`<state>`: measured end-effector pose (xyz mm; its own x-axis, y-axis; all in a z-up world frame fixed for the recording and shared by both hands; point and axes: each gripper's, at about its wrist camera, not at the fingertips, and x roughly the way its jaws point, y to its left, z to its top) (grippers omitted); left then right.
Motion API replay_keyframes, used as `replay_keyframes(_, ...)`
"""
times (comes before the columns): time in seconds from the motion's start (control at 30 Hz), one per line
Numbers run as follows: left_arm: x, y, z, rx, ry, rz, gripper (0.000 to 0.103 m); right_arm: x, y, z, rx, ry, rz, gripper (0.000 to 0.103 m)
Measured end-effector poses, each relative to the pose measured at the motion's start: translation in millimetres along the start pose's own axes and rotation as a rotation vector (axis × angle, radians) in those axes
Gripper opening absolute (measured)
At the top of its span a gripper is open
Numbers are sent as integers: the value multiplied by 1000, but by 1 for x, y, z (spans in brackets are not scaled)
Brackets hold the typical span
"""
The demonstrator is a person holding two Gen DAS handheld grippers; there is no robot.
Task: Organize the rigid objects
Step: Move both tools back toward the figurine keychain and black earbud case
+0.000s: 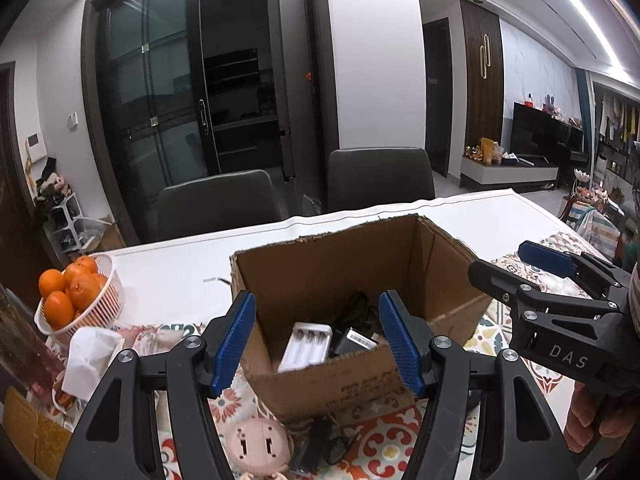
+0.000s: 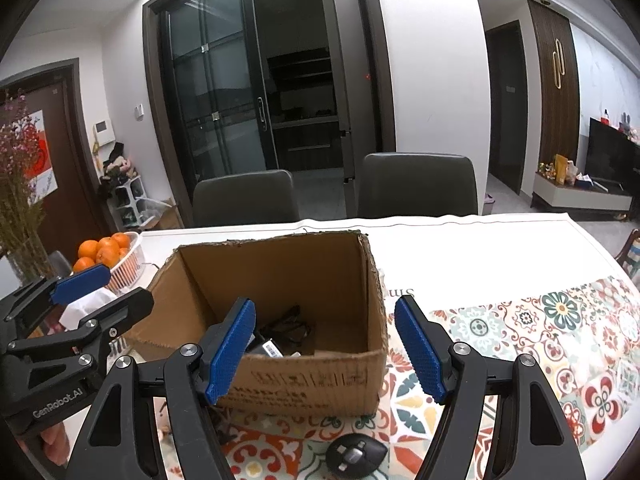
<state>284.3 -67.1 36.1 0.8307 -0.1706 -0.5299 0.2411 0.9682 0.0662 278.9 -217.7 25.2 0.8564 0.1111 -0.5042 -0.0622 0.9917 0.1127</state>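
Note:
An open cardboard box [image 1: 400, 256] [image 2: 280, 264] stands on the patterned tablecloth. Inside lie a white battery charger [image 1: 306, 346], a black adapter [image 1: 354, 340] [image 2: 269, 347] and black cables [image 2: 290, 326]. My left gripper [image 1: 320, 342] is open and empty, just in front of the box's near wall. My right gripper [image 2: 326, 346] is open and empty at the box's near right corner; it also shows from the side in the left wrist view [image 1: 516, 264]. A pink round plug device [image 1: 260, 446] and a black cable [image 1: 328, 440] lie below my left gripper. A black plug adapter [image 2: 356, 454] lies below my right gripper.
A white basket of oranges [image 1: 76, 296] [image 2: 116, 256] stands at the left, with white tissue [image 1: 90, 358] beside it. A vase of dried flowers [image 2: 20, 200] is at far left. Two dark chairs [image 1: 380, 180] stand behind the white table [image 2: 480, 248].

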Motion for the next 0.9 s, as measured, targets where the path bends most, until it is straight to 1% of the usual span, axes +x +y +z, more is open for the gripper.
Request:
replay_keyframes(0.23, -16, -6, -13, -9, -4, 14, 63, -15, -5, -11, 14, -7, 4, 73)
replay_keyframes(0.63, -38, -17, -48, -17, 7, 34, 63, -36, -8, -36, 14, -11, 2, 73)
replay_keyframes(0.73, -40, -19, -57, -24, 16, 36, 63, -40, -7, -44, 8, -9, 0, 73)
replay_keyframes(0.9, -40, -22, -72, -43, 55, 17, 63, -43, -10, -59, 15, 11, 8, 73)
